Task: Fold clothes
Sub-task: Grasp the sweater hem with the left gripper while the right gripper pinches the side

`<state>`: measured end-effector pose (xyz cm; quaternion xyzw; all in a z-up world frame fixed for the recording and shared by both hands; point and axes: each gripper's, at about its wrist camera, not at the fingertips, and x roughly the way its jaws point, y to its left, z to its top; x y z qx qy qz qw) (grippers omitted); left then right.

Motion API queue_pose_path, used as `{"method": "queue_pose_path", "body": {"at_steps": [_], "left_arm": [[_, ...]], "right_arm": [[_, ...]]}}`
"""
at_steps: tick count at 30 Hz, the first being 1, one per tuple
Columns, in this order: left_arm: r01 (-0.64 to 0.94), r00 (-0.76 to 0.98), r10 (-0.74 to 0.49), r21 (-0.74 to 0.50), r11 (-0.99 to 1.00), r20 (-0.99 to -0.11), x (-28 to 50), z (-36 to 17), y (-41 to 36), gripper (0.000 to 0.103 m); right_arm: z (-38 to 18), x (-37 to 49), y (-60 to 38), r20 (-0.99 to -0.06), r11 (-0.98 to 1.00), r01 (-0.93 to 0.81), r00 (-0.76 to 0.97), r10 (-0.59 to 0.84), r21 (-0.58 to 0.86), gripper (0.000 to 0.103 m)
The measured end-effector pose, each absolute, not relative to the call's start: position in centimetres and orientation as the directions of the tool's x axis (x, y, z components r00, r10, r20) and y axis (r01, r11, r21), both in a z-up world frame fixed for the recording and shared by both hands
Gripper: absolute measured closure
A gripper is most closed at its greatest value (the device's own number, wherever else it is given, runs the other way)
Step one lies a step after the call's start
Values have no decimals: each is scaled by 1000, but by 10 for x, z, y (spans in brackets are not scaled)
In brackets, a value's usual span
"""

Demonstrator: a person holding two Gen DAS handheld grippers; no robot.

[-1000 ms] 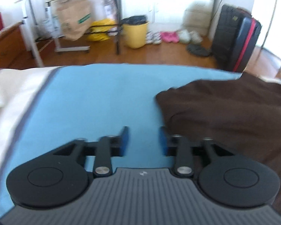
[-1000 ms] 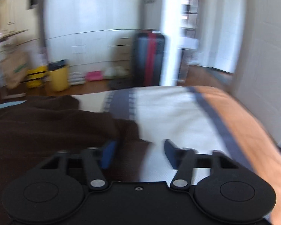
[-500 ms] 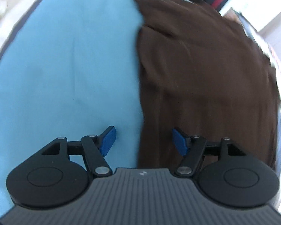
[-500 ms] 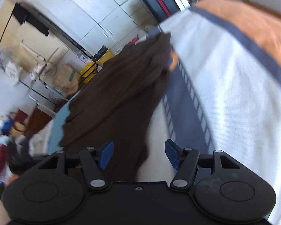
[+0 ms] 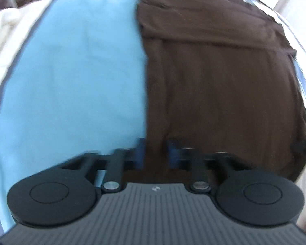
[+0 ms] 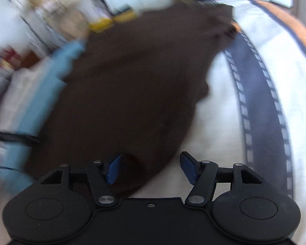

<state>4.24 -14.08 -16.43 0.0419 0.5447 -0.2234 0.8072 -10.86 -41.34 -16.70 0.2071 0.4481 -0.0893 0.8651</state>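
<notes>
Both grippers have swung down over the brown garment (image 5: pixel 224 81), which fills centre and right on the blue sheet (image 5: pixel 71 81). Left gripper (image 5: pixel 155 153), lower centre, is pinching its left edge. Right gripper (image 6: pixel 150 168) is closing, fingers straddling the hem without contact.

No text can be read (both views blurred).

Left of the brown garment (image 5: pixel 224 77), the blue bedspread (image 5: pixel 75 77) lies bare and open. Right of it, the white cover (image 6: pixel 220 122) is clear; clutter (image 6: pixel 57 16) crowds beyond the bed's far edge.
</notes>
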Motion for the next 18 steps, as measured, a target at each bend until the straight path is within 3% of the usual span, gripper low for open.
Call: {"method": "queue_pose_path", "body": {"at_steps": [1,2,7,10,12,13,14,15,17,18], "left_arm": [[410,310,-332,-190,892,-891,39,-161,-137,96],[416,310,-352,-207,886,-883,36,-158,-133,97],[476,286,-407,-240,846,-868,11,-145,-128,97],[496,292,-307,-131,858,-906,9,-152,-142,91],[524,274,-256,-80,848,-927,7,-160,-151,70],[541,272,-243,-61,839,-931,6,-162,-156,69],[559,270,-230,-42,828,-935,4,-164,-161,60],[568,274,-228,-34,822,-934,3,-165,-163,43],[569,288,-217,-16,822,-933,3,-171,-166,44],[577,286,-236,-30,816,-929,1,-171,-166,65]], "right_arm": [[-163,-115,-416,-804,885,356,594,34,301,79],[-158,-125,-421,-794,870,362,605,55,335,95],[-134,-180,-439,-753,800,428,656,45,420,95],[-137,-176,-443,-788,831,444,615,-11,334,96],[-145,-167,-443,-807,846,442,590,-25,298,95],[-146,-164,-445,-811,839,446,585,-10,312,95],[-148,-164,-444,-811,830,451,586,2,328,95],[-151,-164,-443,-809,821,455,587,13,344,95],[-156,-163,-442,-808,809,467,589,18,358,94],[-158,-163,-440,-808,804,472,588,20,363,93]]}}
